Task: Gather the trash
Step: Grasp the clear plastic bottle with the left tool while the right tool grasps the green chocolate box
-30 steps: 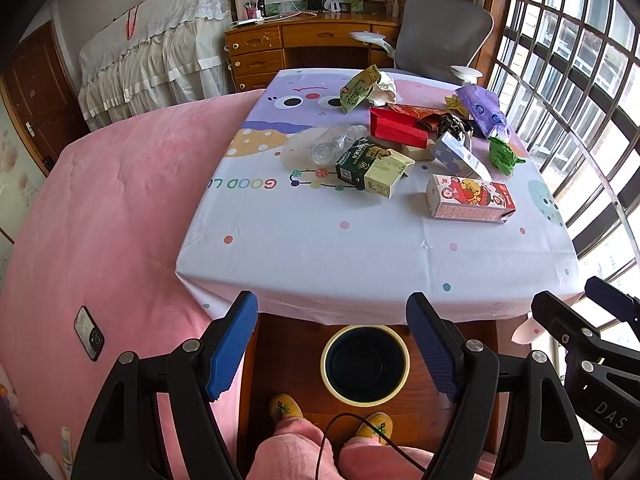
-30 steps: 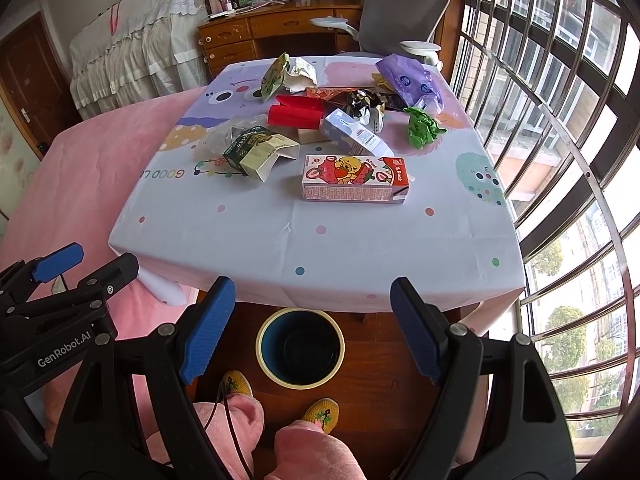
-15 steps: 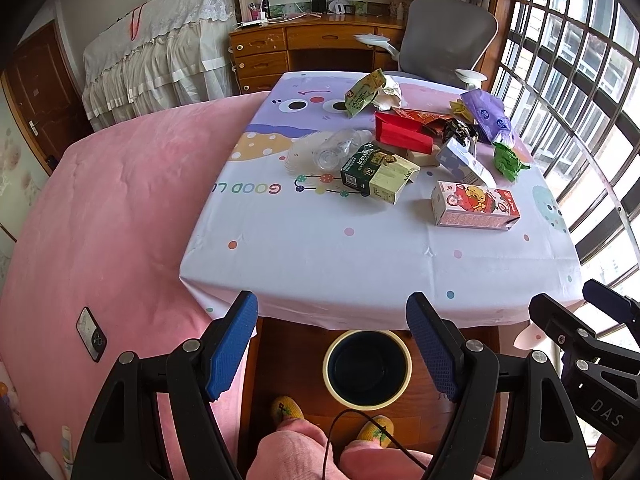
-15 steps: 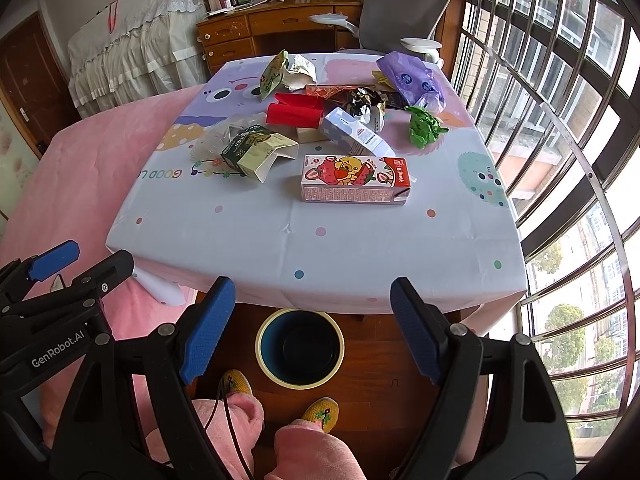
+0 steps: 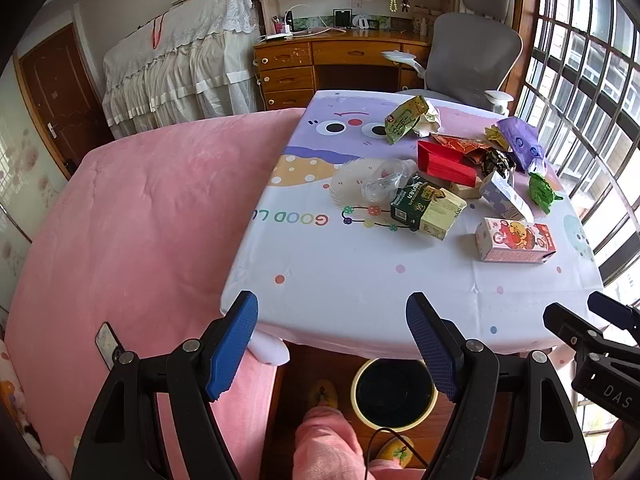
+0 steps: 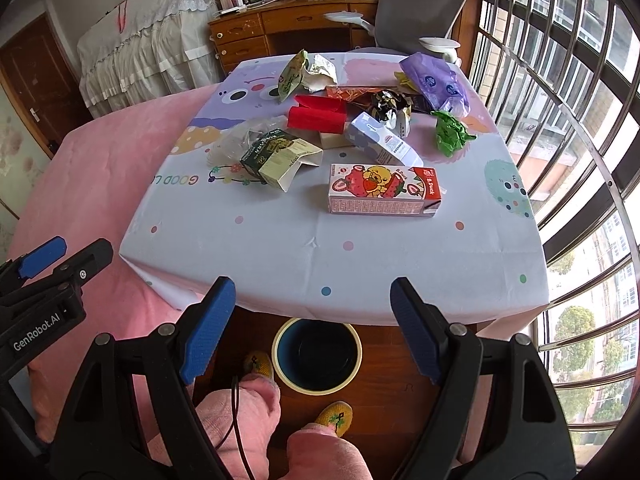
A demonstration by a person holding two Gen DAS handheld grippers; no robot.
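Note:
Trash is piled on the far half of a table under a pastel cloth [image 5: 360, 272] [image 6: 320, 248]: a pink strawberry carton [image 5: 514, 240] [image 6: 384, 196], a green and cream box [image 5: 426, 206] [image 6: 280, 156], a red box [image 5: 446, 162] [image 6: 318, 116], a crushed clear bottle [image 5: 374, 184], a purple bag [image 5: 520, 142] [image 6: 434, 80] and a green wrapper [image 5: 542, 196] [image 6: 452, 134]. A yellow-rimmed bin [image 5: 394, 394] [image 6: 316, 354] stands on the floor under the near edge. My left gripper [image 5: 332, 342] and right gripper [image 6: 312, 328] both hang open and empty before the near edge.
A pink bed [image 5: 132, 220] lies left of the table with a phone [image 5: 108, 342] on it. A grey office chair [image 5: 472, 56] and wooden desk [image 5: 320, 60] stand behind. Barred windows [image 6: 560, 120] run along the right. A person's pink-trousered legs and yellow slippers [image 6: 332, 414] are below.
Both grippers have drifted forward toward the table, so the trash looks closer; the left view has also swung left. Jaws stayed open. Nothing on the table moved.

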